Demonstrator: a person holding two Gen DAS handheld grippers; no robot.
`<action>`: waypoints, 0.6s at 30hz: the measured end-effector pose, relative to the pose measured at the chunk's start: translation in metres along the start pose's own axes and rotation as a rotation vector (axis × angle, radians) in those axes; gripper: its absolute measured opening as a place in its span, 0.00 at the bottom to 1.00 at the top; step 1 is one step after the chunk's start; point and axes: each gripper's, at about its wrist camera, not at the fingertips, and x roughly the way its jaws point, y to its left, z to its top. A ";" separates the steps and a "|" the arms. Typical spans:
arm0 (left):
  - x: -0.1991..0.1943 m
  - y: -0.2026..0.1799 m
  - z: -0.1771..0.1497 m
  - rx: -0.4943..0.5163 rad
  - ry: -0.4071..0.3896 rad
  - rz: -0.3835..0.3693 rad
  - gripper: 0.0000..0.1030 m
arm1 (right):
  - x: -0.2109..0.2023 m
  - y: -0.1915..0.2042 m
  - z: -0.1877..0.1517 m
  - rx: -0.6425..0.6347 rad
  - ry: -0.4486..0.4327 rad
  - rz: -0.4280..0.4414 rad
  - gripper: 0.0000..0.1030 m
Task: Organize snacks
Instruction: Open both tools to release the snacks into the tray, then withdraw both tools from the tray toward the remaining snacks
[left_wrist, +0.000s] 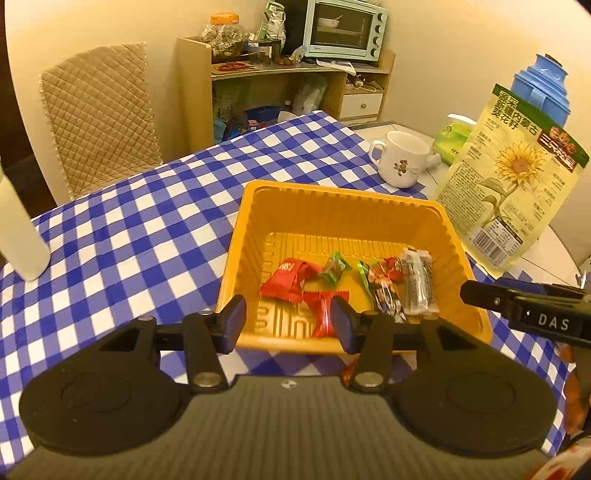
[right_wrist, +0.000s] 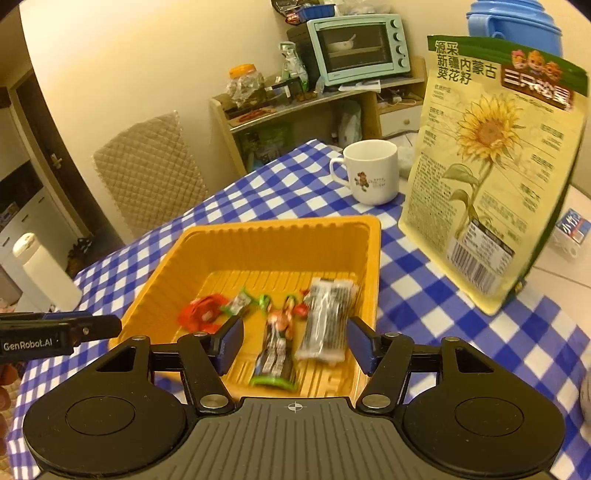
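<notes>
An orange plastic tray (left_wrist: 332, 206) sits on the blue checked tablecloth and holds several wrapped snacks: red packets (left_wrist: 286, 282), a green candy (left_wrist: 334, 271), a dark bar (left_wrist: 384, 291) and a clear-wrapped black bar (left_wrist: 417, 280). My left gripper (left_wrist: 288, 321) is open and empty above the tray's near edge. My right gripper (right_wrist: 295, 343) is open and empty over the tray (right_wrist: 280, 236), above the dark bar (right_wrist: 277, 354) and the clear-wrapped bar (right_wrist: 327, 325). It also shows at the right of the left wrist view (left_wrist: 524, 306).
A sunflower seed bag (left_wrist: 513, 192) stands right of the tray, also in the right wrist view (right_wrist: 487, 173). A white mug (left_wrist: 400, 158) sits behind the tray. A blue jug (left_wrist: 541, 85) stands behind the bag. A white bottle (left_wrist: 18, 236) stands at the left. A padded chair (left_wrist: 99, 118) and a shelf with an oven (left_wrist: 343, 29) are beyond the table.
</notes>
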 end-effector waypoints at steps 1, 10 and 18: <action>-0.005 0.000 -0.003 0.001 -0.001 0.004 0.49 | -0.006 0.001 -0.004 -0.003 0.000 0.004 0.61; -0.049 -0.002 -0.045 -0.024 0.020 0.024 0.52 | -0.047 0.017 -0.037 -0.026 0.027 0.048 0.64; -0.077 0.003 -0.086 -0.076 0.053 0.051 0.53 | -0.069 0.037 -0.069 -0.094 0.082 0.090 0.65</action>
